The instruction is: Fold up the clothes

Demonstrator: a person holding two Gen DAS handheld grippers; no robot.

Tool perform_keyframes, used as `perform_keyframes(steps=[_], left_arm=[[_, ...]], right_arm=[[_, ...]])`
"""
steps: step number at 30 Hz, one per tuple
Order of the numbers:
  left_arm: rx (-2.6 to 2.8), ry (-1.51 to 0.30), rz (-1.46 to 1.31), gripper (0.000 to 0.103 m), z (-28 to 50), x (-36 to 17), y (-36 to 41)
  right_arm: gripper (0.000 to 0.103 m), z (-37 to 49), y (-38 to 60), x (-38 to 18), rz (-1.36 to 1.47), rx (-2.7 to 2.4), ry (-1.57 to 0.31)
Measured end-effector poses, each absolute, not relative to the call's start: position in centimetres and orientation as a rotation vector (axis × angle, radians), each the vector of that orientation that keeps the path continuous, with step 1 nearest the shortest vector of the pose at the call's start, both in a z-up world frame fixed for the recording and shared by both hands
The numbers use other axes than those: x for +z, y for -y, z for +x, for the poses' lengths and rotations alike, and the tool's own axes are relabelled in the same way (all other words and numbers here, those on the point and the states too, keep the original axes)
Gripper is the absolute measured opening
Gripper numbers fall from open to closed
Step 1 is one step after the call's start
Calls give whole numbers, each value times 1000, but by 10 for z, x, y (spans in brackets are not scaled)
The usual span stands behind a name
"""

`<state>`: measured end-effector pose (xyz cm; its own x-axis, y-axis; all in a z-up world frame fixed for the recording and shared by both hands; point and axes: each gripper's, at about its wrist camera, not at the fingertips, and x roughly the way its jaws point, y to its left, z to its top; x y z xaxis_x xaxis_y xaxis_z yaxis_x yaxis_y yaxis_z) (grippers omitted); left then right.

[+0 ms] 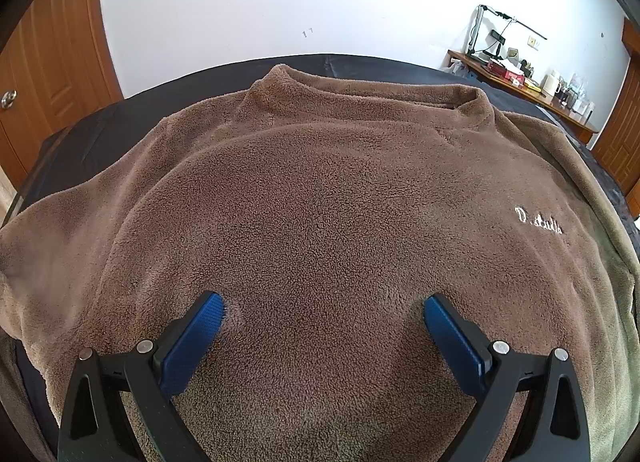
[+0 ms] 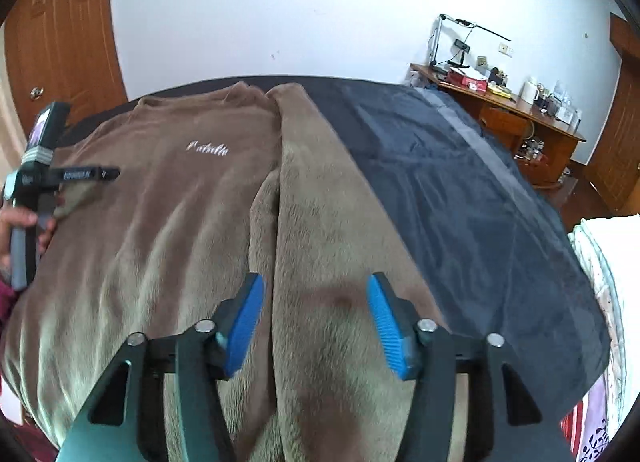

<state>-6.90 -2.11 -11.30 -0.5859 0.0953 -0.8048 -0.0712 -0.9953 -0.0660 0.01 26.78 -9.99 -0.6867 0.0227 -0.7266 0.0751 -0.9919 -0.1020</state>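
the brown fleece sweatshirt (image 1: 320, 201) lay front-up on the dark cloth-covered table (image 2: 460, 181), collar away from me, its sleeve (image 2: 332, 242) lengthwise along the body under my right gripper (image 2: 316, 318). both that and my left gripper (image 1: 324, 322) were spread wide, holding nothing. no containers showed near it.

A home bedroom, prob.; big bed w/ dark sheet (image 2: 460, 181); wood doors (image 1: 52, 61) far left & right; messy wood desk (image 2: 516, 109) far right by white wall.
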Motion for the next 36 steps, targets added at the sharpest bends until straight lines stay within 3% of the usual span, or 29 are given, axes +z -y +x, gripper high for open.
perform_keyframes(steps=[3,6,10,12,22,27,36], left_arm=[[2715,50,-1377,102,-69,-113,22],[2712,62,-1372,102,-68,-112,23],[2713,59,-1374,102,-68,-112,22],[2713,56,-1375,102,-68,-112,22],[2714,46,-1379,102,-68,-112,21],[2715,43,-1381,102,-68,-112,20],[2715,41,-1383,102,-67,-112,20]], right_arm=[[53,10,-275,-110,1273,-2862,-224],[40,4,-272,-119,1330,-2849,-274],[30,1,-279,-126,1363,-2839,-272],[10,-3,-283,-122,1362,-2883,-315],[9,-29,-344,-95,1382,-3151,-654],[9,-54,-371,-93,1418,-3214,-685],[9,-126,-385,-88,1453,-3213,-1028]])
